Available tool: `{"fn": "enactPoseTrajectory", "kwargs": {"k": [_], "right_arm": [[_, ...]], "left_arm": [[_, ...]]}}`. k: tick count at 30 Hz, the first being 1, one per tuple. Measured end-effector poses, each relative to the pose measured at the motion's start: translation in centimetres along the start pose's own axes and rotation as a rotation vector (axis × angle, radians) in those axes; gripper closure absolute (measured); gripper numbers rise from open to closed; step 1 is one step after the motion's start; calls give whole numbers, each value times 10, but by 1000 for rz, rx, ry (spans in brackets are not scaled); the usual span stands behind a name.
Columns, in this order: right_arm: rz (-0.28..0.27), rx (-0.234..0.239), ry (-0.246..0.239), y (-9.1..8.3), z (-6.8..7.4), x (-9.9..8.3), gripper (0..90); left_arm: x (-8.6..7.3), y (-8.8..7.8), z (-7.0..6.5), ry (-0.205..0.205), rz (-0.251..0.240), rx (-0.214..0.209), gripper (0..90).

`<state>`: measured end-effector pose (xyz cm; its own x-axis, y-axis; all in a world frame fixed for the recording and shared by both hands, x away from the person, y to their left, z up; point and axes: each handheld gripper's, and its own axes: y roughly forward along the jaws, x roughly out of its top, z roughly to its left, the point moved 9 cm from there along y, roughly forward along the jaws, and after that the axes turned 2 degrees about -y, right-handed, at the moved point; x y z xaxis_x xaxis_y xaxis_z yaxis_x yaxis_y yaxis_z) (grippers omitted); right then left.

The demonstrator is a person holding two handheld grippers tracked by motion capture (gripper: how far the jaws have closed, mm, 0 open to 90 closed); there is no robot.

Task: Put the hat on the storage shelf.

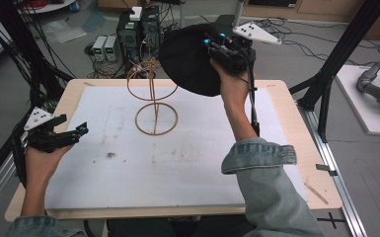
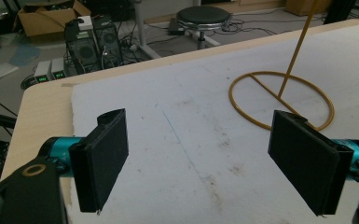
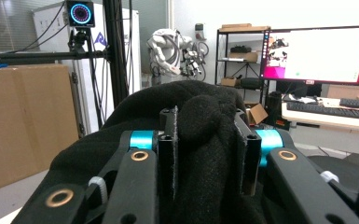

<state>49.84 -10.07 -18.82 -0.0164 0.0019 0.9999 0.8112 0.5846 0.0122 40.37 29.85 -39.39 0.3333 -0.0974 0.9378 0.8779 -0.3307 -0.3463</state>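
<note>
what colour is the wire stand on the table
Golden yellow, the wire stand shows it best in the left gripper view, where its ring base lies on the white mat.

The white mat (image 1: 128, 173) lies bare across its near half and its left side, giving open passage there, and the left gripper (image 1: 66, 136) hangs at the left edge with its jaws wide and nothing between them. The one obstacle on the table is the yellow wire stand (image 1: 154, 106), upright toward the far middle, its base ring (image 2: 279, 100) flat on the mat. Just right of its top, the black hat (image 1: 190, 59) clamped in the right gripper (image 1: 222, 49) fills the air above the far edge
</note>
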Motion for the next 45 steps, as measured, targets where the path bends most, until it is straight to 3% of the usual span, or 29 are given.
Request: {"fn": "enactPoseTrajectory", "kwargs": {"k": [11, 23, 45], "right_arm": [[-11, 9, 13, 25, 14, 4, 695], [18, 33, 47, 54, 26, -13, 695], [116, 95, -14, 88, 66, -44, 688]], "left_arm": [[1, -1, 0, 0, -1, -4, 204], [-1, -1, 2, -9, -3, -1, 204], [0, -1, 2, -1, -3, -4, 204]]}}
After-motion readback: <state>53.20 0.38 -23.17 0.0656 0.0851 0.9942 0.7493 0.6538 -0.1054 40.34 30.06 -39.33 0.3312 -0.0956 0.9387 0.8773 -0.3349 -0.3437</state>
